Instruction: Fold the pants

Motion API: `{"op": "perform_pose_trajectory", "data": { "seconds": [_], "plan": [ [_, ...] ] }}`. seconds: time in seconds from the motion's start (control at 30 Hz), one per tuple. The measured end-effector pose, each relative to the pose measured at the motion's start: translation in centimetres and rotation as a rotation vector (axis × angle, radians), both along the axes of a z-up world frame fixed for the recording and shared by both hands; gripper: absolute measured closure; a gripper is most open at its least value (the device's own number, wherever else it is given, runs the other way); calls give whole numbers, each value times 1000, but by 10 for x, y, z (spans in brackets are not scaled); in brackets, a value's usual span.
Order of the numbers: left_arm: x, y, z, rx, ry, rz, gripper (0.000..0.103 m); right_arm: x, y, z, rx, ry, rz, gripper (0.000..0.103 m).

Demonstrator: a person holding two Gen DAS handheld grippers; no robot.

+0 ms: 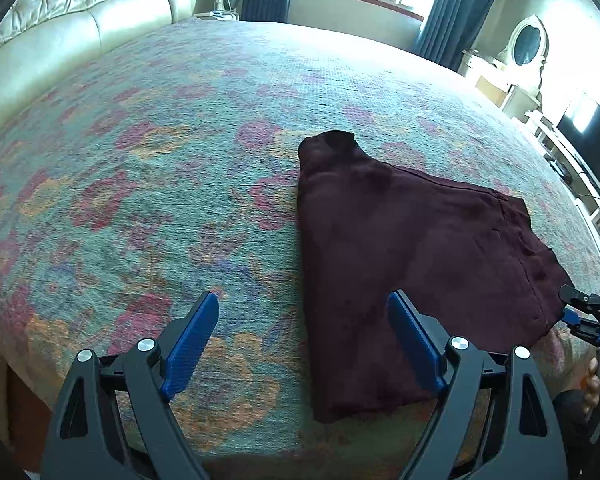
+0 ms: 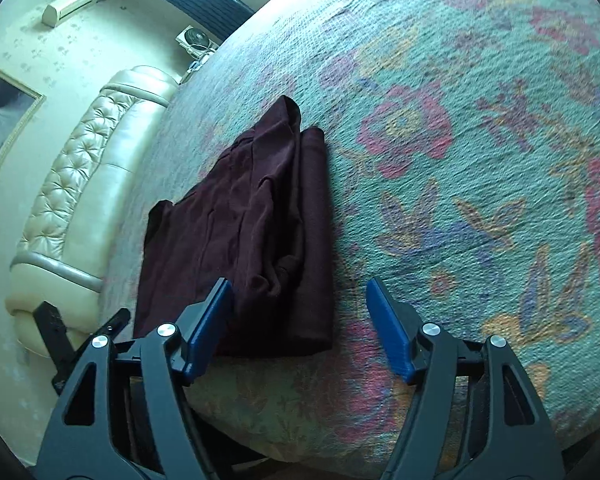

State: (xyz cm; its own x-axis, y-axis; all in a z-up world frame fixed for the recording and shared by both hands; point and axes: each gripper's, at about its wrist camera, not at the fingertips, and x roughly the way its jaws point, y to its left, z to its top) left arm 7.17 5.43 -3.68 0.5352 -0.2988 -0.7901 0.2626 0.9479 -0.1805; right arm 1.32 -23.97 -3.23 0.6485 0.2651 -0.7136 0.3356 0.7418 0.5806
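Pants (image 1: 404,248), dark maroon soft cloth, lay folded near the flowered bedspread's (image 1: 160,168) front edge. Left gripper (image 1: 304,344) and right gripper (image 2: 300,328) hung over them, fingers wide, holding nothing. A careless regrasp could have dragged the loose layers apart.

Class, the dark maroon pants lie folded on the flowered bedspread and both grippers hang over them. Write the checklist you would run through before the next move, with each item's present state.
1. Left gripper open, nothing between its blue pads: ok.
2. Right gripper open, holding nothing: ok.
3. Dark maroon folded pants lie fully on the flowered bedspread, clear of its near edge: ok.
4. Fold edges aligned: not ok; layers bunch along the right side in the right wrist view.
5. Top surface smooth: not ok; creases show.
6. Further fold needed: cannot tell.
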Motion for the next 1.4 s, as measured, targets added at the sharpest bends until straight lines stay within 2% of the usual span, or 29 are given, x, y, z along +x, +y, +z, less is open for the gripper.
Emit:
{"op": "perform_pose_trajectory", "data": {
  "seconds": [0.2, 0.27, 0.33, 0.57, 0.8, 1.4],
  "plan": [
    [-19, -8, 5, 112, -79, 38, 18, -4, 26, 16, -254, 21, -37, 30],
    [-23, -8, 6, 121, -96, 57, 18, -5, 37, 19, -346, 31, -38, 28],
    [-26, -7, 7, 119, -103, 71, 18, -10, 42, 21, -393, 29, -42, 27],
    [-41, -7, 7, 130, -131, 113, 18, -20, 59, 19, -428, 32, -9, 25],
    [-46, -13, 6, 136, -153, 93, 18, -19, 80, 18, -436, 22, 52, 24],
    [-56, -26, 2, 143, -158, 54, 18, -18, 82, 15, -441, 21, 49, 24]
  ]
}}
